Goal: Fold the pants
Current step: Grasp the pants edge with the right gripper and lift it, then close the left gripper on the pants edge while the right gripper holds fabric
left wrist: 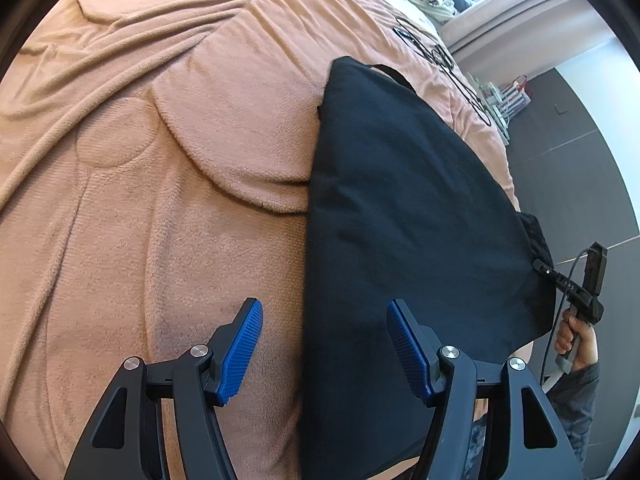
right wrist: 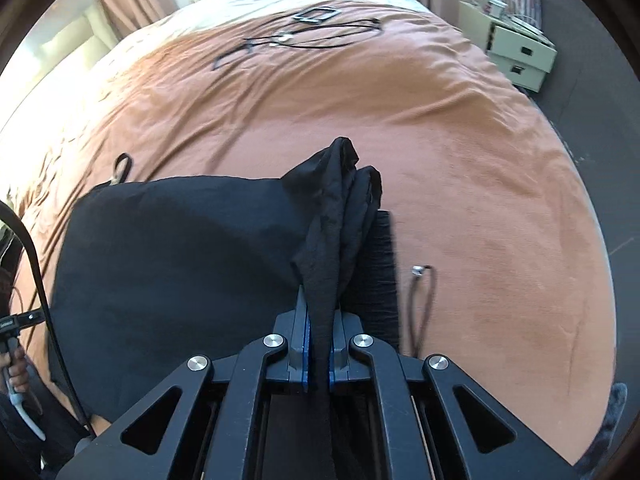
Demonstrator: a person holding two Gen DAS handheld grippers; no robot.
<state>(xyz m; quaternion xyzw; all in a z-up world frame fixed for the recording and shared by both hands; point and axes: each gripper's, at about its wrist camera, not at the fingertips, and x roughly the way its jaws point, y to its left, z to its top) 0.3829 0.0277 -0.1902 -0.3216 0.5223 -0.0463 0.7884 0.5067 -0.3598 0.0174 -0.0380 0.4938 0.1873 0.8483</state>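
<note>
Now the black pants (left wrist: 416, 216) are spread flat on the peach blanket (left wrist: 160, 160) of the bed; the left gripper (left wrist: 324, 344) is held released above their left edge, touching nothing; a bunched corner of the pants is clenched by the right gripper (right wrist: 319, 344)

A peach blanket (right wrist: 460, 168) bears black cables (right wrist: 304, 38); drawers (right wrist: 520, 52) stand beside.

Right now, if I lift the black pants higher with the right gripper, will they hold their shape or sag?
Probably sag: the pants bunch into soft folds where the right gripper pinches them. They look light, since one corner pinch raises the edge. They may drag on the fuzzy blanket rather than slide.
</note>
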